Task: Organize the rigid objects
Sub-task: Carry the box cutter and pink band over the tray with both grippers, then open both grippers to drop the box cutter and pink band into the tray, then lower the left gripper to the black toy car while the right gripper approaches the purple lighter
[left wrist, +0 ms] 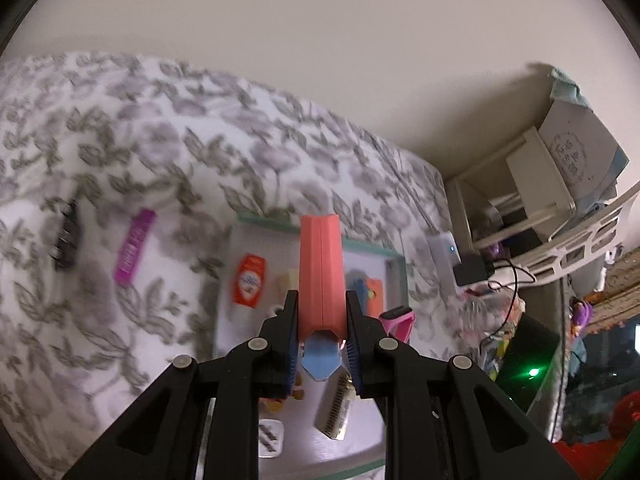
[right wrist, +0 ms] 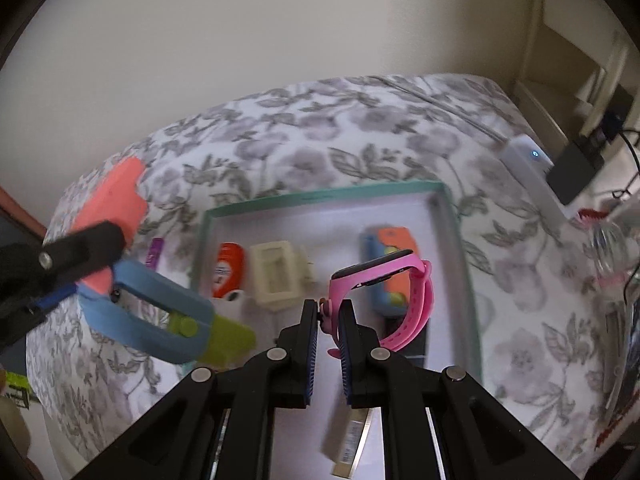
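Note:
My left gripper (left wrist: 322, 300) is shut on a coral folding tool (left wrist: 320, 264) with a blue end (left wrist: 320, 360), held above the teal-rimmed tray (left wrist: 276, 222). In the right wrist view the same tool (right wrist: 116, 200) shows at the left, with a blue handle (right wrist: 160, 316) and a lime tip (right wrist: 228, 336), gripped by the left gripper (right wrist: 96, 268). My right gripper (right wrist: 330, 312) is shut on the strap of a pink watch (right wrist: 384, 272), which hangs over the tray (right wrist: 320, 196). That watch (left wrist: 398, 320) also shows in the left wrist view.
In the tray lie an orange-white packet (right wrist: 228, 272), a cream frame (right wrist: 276, 276), a blue-orange case (right wrist: 392, 248) and a metal strip (right wrist: 352, 440). A purple bar (left wrist: 134, 248) and a black object (left wrist: 66, 236) lie on the floral bedspread (left wrist: 120, 140). A white power strip (right wrist: 528, 168) and shelves (left wrist: 560, 160) stand to the right.

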Available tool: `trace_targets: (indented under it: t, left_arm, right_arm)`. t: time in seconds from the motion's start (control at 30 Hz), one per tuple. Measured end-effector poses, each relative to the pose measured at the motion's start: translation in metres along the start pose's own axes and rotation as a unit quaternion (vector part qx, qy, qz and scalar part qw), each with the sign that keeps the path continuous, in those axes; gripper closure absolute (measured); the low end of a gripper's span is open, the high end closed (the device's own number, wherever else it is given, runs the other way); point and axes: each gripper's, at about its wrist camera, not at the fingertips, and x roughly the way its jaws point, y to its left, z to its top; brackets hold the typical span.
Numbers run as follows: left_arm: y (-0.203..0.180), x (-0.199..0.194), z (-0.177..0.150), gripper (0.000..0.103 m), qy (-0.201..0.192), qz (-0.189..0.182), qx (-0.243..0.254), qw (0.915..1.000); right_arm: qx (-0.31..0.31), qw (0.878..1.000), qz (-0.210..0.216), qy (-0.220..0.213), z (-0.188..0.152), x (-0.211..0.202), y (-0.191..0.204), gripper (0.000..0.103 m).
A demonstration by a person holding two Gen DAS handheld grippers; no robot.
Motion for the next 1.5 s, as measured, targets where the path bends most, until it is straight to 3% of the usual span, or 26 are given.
trace_targets:
  t: [0.13,0.27,0.43,0.57,0.8,0.87,0.93,1.07,1.2,1.37,1.5]
  left_arm:
    - [0.003,0.023,-0.005,0.082,0.032,-0.011,-0.014,0.9993]
    - [0.004,0.042,-0.01,0.081,0.053,0.025,-0.009,0.9982]
    - [0.009,0.046,-0.01,0.079,0.065,0.038,-0.008,0.9971]
    - [0.009,0.037,-0.006,0.045,0.05,0.056,0.004,0.9972]
    - [0.022,0.01,0.007,0.045,0.018,0.08,0.005,0.9966]
    - [0.031,-0.002,0.013,0.043,0.001,0.096,0.003,0.9954]
    - [0.042,-0.016,0.019,0.035,-0.021,0.121,0.001,0.9924]
    - [0.075,-0.052,0.03,0.022,-0.071,0.19,-0.008,0.9791]
    - [0.111,-0.075,0.038,0.016,-0.099,0.242,-0.025,0.9649]
    - [0.163,-0.087,0.045,0.016,-0.102,0.267,-0.065,0.9561]
    - [0.188,-0.081,0.05,0.016,-0.098,0.254,-0.083,0.9585]
  right_arm:
    - [0.006,1.0,-0.003,0.005,-0.001,0.001,-0.01,0.091]
    - [0.001,1.0,-0.01,0.01,-0.002,0.004,-0.009,0.089]
    - [-0.008,1.0,-0.016,0.008,0.0,0.003,-0.005,0.089]
    - [-0.01,1.0,-0.016,0.008,0.001,0.003,-0.004,0.089]
    - [-0.009,1.0,-0.013,-0.01,0.007,-0.01,0.003,0.088]
    - [-0.008,1.0,-0.007,-0.024,0.011,-0.018,0.009,0.08]
    - [-0.007,0.999,0.002,-0.038,0.014,-0.025,0.017,0.058]
    - [-0.014,0.997,0.031,-0.065,0.019,-0.036,0.043,0.051]
    - [-0.022,0.995,0.061,-0.082,0.02,-0.038,0.071,0.034]
    - [-0.053,0.992,0.086,-0.071,0.015,-0.017,0.118,0.034]
    - [-0.075,0.993,0.077,-0.047,0.011,0.013,0.147,0.034]
